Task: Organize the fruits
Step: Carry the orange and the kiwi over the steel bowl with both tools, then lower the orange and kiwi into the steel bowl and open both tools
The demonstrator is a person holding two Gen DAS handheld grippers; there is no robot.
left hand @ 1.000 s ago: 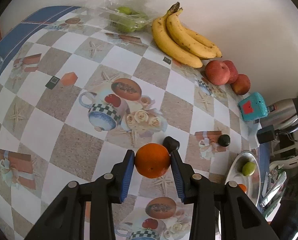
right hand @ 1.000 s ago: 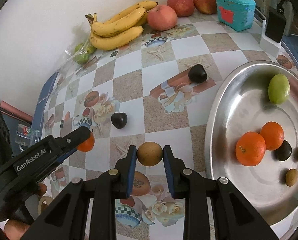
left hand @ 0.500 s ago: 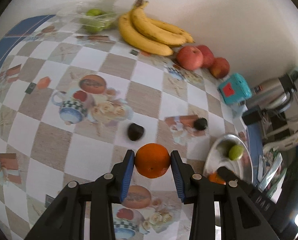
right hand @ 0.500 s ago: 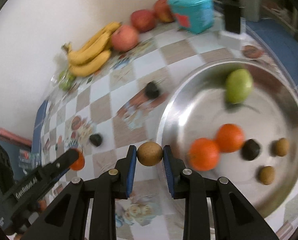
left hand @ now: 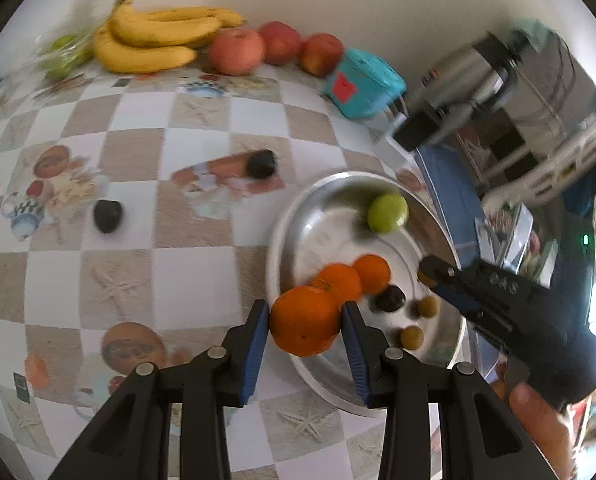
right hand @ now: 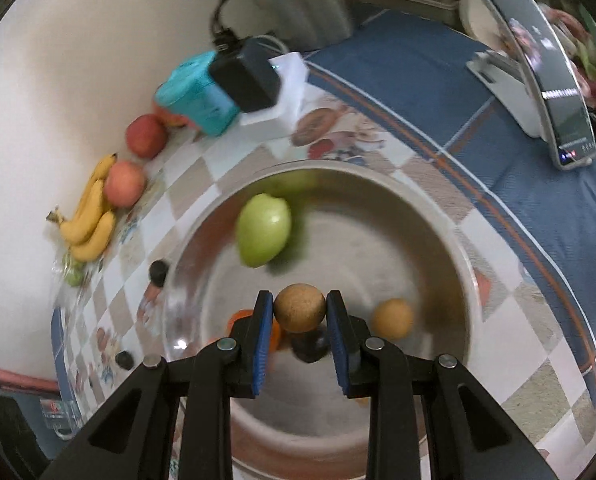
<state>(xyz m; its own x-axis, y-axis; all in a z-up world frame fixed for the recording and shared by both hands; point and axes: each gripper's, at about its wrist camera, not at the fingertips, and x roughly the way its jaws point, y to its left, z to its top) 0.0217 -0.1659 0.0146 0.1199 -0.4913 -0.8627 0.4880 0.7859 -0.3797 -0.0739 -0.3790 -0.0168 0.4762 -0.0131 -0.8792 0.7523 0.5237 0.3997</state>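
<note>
Left wrist view, left to right from the metal tray (left hand: 286,216): green fruit in a clear bag (left hand: 64,54) far left by the wall; one bunch of bananas (left hand: 158,40); three apples (left hand: 276,48); one teal box (left hand: 363,84). Two dark fruits (left hand: 106,216) on the checkered cloth (left hand: 194,280) left of the tray. Inside the tray: one green fruit (left hand: 387,213), two oranges (left hand: 353,278), one dark fruit, two small brown fruits (left hand: 419,322). Left gripper (left hand: 303,324) clamped on a third orange (left hand: 305,320), held over the tray's near-left rim. Right gripper (right hand: 299,312) pinching one brown round fruit (right hand: 299,308), hanging above the tray centre in the right wrist view.

Compared with 0.5 s ago: tray much nearer and larger in both views; held orange formerly over bare cloth left of the tray; brown fruit formerly at the tray's left rim.

Open tray floor between green fruit and oranges. Bare cloth left of the tray; blue border and a phone stand (right hand: 537,80) right of it.
</note>
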